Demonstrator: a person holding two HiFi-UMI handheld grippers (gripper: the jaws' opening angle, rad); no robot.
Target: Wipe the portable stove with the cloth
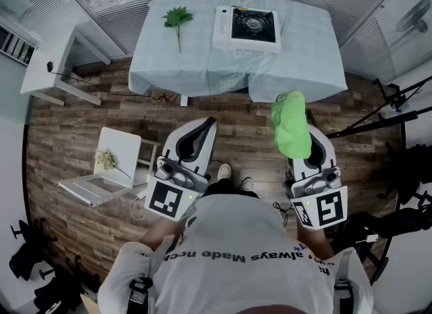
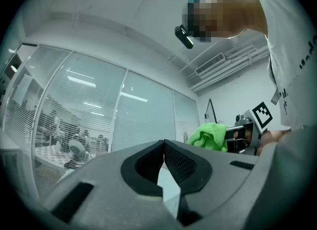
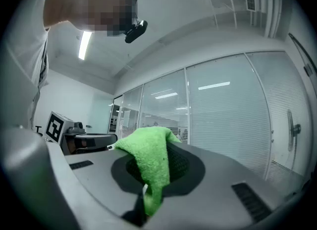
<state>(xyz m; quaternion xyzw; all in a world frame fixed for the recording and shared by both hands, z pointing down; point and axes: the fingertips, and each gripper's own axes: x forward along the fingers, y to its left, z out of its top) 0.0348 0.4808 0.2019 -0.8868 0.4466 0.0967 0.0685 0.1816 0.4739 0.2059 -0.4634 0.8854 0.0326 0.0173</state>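
Before we reach the portable stove point(image 1: 247, 28), upper centre
Our right gripper point(image 3: 159, 167) pinches the green cloth point(image 3: 147, 151); left gripper point(image 2: 163, 149) closed, empty; next, approach

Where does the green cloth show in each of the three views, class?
Head view: cloth right of centre, just below the table.
Left gripper view: cloth right of centre, beyond the jaws.
Right gripper view: cloth at centre, clamped between the jaws.
Shared landmark: the person's white shirt.
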